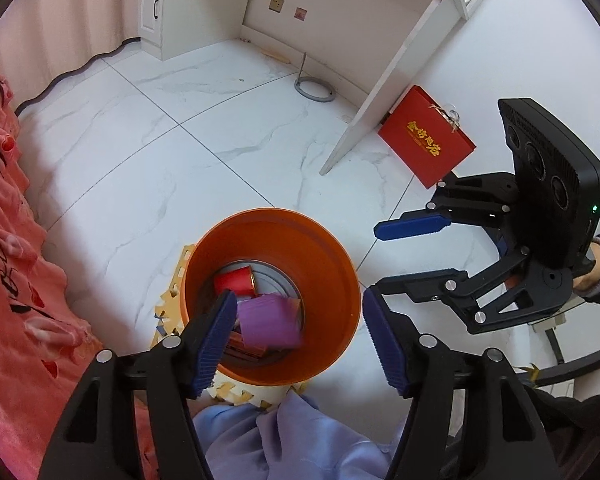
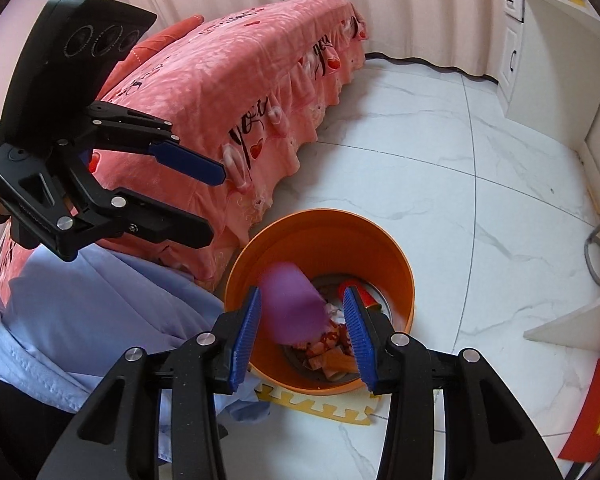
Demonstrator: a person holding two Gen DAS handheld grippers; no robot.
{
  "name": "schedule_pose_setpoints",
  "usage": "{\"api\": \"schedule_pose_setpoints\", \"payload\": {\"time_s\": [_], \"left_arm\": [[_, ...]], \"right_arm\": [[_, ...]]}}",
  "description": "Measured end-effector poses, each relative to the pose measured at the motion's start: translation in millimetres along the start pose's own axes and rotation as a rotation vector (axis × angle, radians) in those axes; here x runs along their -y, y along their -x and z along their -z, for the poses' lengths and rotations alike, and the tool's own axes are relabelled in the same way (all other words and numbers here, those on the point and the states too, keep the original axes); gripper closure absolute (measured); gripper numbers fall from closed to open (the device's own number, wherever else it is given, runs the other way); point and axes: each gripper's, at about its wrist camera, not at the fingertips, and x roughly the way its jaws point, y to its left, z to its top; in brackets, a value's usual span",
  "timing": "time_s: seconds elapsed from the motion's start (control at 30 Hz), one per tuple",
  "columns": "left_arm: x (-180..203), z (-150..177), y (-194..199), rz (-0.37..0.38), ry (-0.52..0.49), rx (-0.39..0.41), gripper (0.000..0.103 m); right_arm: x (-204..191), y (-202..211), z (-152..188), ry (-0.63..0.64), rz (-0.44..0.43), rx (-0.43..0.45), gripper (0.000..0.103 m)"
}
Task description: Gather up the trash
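An orange bin (image 1: 332, 248) stands on the tiled floor on a foam mat; it also shows in the right wrist view (image 2: 388, 248). A blurred purple packet (image 1: 269, 322) is inside the bin opening, free of both grippers; it also shows in the right wrist view (image 2: 292, 306). A red can (image 1: 236, 281) and other wrappers (image 2: 328, 350) lie at the bottom. My left gripper (image 1: 298, 330) is open above the bin. My right gripper (image 2: 304, 320) is open over the bin rim, and shows in the left wrist view (image 1: 374, 258).
A bed with a pink cover (image 2: 236, 92) is beside the bin. Light blue cloth (image 1: 292, 440) lies at the bin's near side. A red gift box (image 1: 426, 136) leans by a white desk leg (image 1: 384, 80). A grey hose (image 1: 314, 90) lies on the floor.
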Motion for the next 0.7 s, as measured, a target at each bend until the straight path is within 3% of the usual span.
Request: {"api": "schedule_pose_setpoints", "payload": {"time_s": [0.33, 0.6, 0.7], "left_arm": [[2.0, 11.5, 14.7, -0.015, 0.003, 0.004, 0.036], [12.6, 35.8, 58.8, -0.064, 0.004, 0.062, 0.035], [17.9, 53.8, 84.1, -0.110, 0.010, 0.097, 0.026]], "right_arm": [[-20.5, 10.1, -8.1, 0.020, -0.008, 0.018, 0.059], [-62.0, 34.7, -26.1, 0.082, -0.022, 0.063, 0.058], [-90.2, 46.4, -35.9, 0.133, -0.036, 0.089, 0.055]]}}
